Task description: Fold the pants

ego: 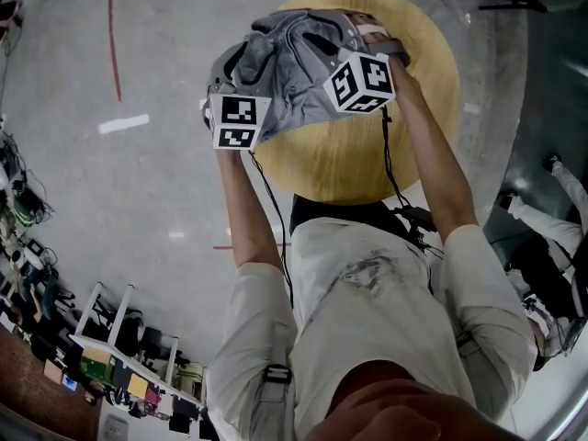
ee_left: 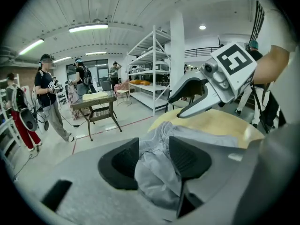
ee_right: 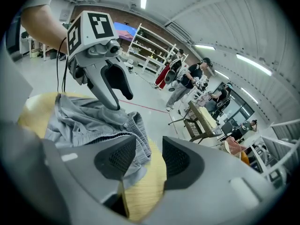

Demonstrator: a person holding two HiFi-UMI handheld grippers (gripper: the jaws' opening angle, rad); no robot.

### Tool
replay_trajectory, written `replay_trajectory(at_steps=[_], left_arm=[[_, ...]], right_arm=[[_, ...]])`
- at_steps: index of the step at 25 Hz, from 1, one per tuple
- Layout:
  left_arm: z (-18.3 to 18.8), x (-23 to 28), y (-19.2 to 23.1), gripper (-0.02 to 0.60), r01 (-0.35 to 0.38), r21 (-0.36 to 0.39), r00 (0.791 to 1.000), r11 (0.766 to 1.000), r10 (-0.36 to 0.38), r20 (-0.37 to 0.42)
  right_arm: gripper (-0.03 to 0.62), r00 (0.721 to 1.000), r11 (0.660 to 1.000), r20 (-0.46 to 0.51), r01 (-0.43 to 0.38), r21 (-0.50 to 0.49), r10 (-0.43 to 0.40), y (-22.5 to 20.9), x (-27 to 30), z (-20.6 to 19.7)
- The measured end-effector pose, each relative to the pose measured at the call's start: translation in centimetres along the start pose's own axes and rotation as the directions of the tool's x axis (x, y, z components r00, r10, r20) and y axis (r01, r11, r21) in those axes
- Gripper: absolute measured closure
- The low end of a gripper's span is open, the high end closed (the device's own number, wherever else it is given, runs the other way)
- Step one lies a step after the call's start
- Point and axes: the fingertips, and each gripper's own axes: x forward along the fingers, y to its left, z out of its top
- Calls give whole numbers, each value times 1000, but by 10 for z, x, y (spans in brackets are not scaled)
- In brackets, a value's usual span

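Grey pants lie bunched on the far part of a round wooden table. My left gripper is at the heap's left edge. In the left gripper view its jaws stand apart with a fold of the pants in the gap, and I see no squeeze from the pads. My right gripper is at the heap's right edge. Its jaws are open over bare wood, with the ribbed waistband beside the left pad. Each gripper shows in the other's view, the right one and the left one.
Grey floor with a red line surrounds the table. White shelving and a small wicker table stand beyond, with several people nearby. A rack of small items stands at the lower left of the head view.
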Motion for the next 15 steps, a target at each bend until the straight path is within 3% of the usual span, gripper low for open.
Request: replay_trajectory(at_steps=[15], left_arm=[[70,-75,-36,398,-38,20,986,999,34,160]], right_arm=[[408,988,986,70,128,107,-136,-15,-107,27]])
